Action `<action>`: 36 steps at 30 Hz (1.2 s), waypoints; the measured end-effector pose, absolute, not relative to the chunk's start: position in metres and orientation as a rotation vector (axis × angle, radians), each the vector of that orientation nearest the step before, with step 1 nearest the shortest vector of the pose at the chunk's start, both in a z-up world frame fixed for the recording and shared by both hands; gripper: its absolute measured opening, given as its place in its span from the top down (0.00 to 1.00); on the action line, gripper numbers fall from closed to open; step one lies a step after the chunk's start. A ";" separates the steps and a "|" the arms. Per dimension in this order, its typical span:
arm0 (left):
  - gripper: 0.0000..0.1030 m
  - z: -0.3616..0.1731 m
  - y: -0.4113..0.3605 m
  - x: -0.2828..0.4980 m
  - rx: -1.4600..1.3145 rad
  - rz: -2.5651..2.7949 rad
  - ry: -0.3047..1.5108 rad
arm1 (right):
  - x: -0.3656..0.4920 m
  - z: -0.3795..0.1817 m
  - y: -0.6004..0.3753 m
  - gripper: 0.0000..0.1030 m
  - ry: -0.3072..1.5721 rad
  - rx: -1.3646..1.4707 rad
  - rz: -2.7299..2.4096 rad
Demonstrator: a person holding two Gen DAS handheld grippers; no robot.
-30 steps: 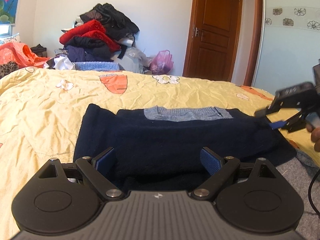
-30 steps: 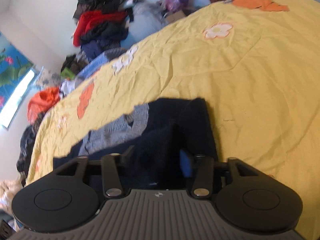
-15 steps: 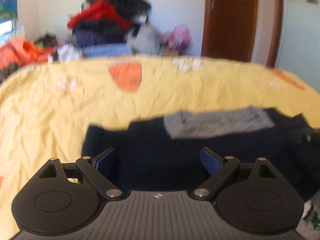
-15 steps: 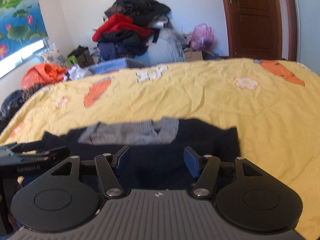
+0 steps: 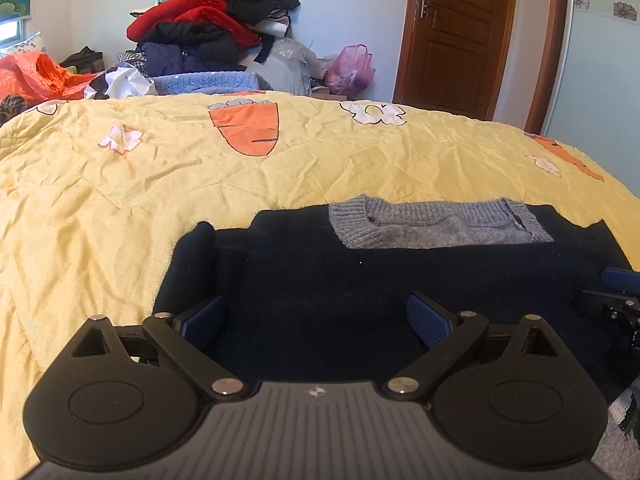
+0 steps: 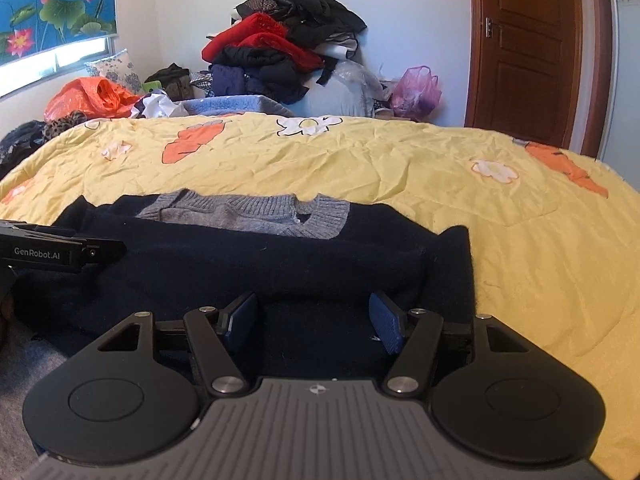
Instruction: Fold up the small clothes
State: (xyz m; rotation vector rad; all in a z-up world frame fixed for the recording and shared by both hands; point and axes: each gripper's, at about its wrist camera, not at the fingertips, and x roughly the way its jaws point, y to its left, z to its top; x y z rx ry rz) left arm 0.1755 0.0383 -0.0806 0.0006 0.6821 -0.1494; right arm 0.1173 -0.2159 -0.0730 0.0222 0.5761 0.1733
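A navy sweater (image 5: 360, 276) with a grey collar panel (image 5: 436, 226) lies part-folded on the near edge of the bed (image 5: 120, 200). Over its near hem, the left gripper (image 5: 316, 318) is opening and the right gripper (image 6: 314, 320) stands apart, neither apparently pinching cloth. A shallow bite could drag the thick fold askew. Beyond the sweater, bare yellow quilt (image 6: 400, 168) gives room; a clothes pile (image 6: 280, 44) sits well behind.

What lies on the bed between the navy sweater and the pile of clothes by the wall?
Only bare yellow bedspread with carrot and flower prints lies between the navy sweater and the clothes pile; both wrist views show it.
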 end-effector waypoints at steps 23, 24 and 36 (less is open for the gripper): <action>0.04 -0.080 0.039 0.175 -0.006 -0.149 0.680 | 0.091 -0.066 -0.200 0.20 0.581 0.071 0.089; 0.04 -0.081 0.039 0.175 -0.005 -0.148 0.680 | 0.084 -0.066 -0.202 0.18 0.580 0.070 0.088; 0.04 -0.063 0.037 0.143 0.004 -0.111 0.686 | 0.077 -0.083 -0.206 0.08 0.628 0.044 0.060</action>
